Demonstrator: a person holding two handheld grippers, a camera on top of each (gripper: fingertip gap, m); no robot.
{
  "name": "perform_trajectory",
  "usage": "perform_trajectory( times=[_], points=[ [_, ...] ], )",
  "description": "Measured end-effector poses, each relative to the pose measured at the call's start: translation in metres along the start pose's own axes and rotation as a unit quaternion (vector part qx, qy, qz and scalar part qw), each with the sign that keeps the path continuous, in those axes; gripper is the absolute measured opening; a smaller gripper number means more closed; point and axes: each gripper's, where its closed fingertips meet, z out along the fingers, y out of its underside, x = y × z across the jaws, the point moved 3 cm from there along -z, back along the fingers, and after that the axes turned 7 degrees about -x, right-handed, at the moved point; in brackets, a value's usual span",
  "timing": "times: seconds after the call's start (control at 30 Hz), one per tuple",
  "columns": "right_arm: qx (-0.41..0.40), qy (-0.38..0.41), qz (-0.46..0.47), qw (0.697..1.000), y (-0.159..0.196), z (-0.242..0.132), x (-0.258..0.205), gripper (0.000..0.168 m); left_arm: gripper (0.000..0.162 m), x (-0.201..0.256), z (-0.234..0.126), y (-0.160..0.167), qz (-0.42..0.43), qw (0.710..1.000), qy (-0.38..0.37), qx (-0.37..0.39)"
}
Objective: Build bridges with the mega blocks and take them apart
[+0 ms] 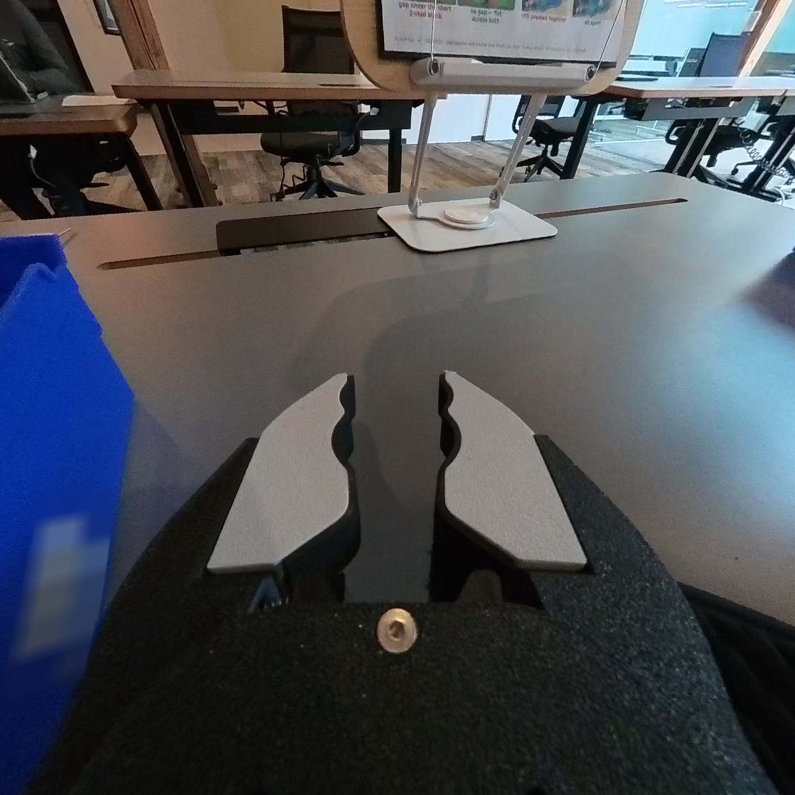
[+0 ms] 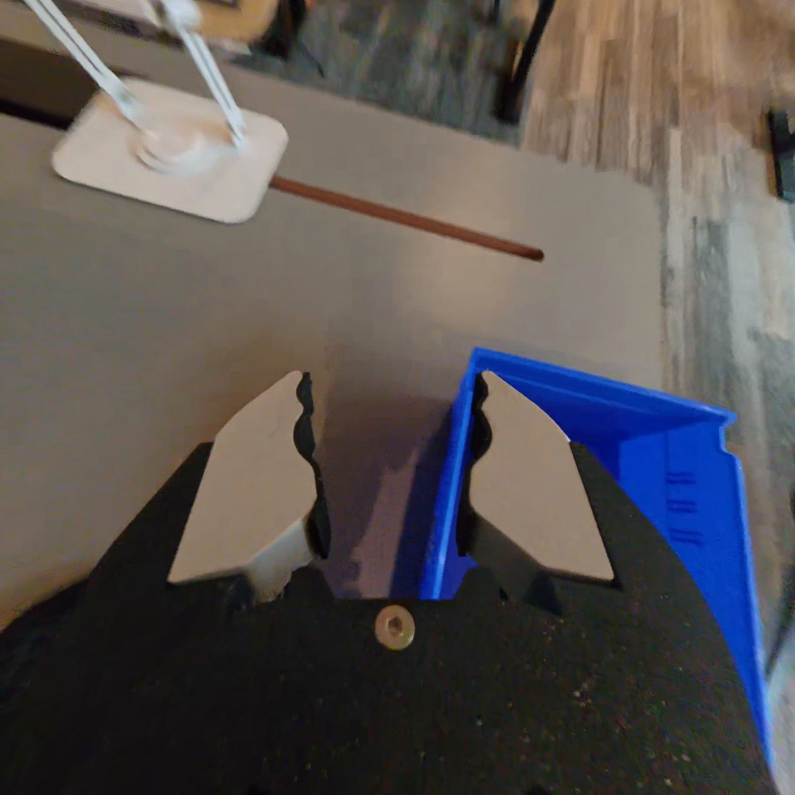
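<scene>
No mega blocks show in either view. My left gripper (image 1: 396, 380) is open and empty, held low over the grey table (image 1: 559, 344). A blue bin (image 1: 51, 430) stands close on its left, blurred. My right gripper (image 2: 392, 378) is open and empty above the table (image 2: 172, 322). A blue bin (image 2: 645, 451) sits under and to the right of its right finger (image 2: 529, 486); the part of the bin's inside that shows holds nothing. Both views are somewhat blurred by motion.
A white stand base (image 1: 466, 230) with two thin metal arms holds up a board at the table's far middle; it also shows in the right wrist view (image 2: 172, 159). A long slot (image 2: 404, 219) runs across the table. Desks and office chairs (image 1: 314, 146) stand beyond the table's far edge.
</scene>
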Motion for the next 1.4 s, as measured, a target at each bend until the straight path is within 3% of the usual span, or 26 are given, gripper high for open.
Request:
perform_trajectory(
  times=[0.2, 0.4, 0.77, 1.4],
  points=[
    [0.128, -0.014, -0.005, 0.992, 0.005, -0.020, -0.063, 0.070, 0.037, 0.000, 0.000, 0.000, 0.006, 1.000, -0.004, -0.001],
    [0.179, -0.017, -0.017, 0.984, 0.034, -0.021, -0.108, 0.068, 0.037, -0.001, -0.002, -0.001, 0.005, 1.000, -0.006, 0.004],
    [0.340, 0.044, 0.013, 0.939, 0.054, -0.002, -0.127, 0.056, 0.037, -0.002, -0.004, -0.004, -0.002, 1.000, -0.003, 0.016],
    [0.328, 0.021, 0.005, 0.944, 0.075, 0.026, -0.132, 0.050, 0.032, 0.006, -0.003, -0.003, 0.031, 0.999, 0.002, 0.011]
  ],
)
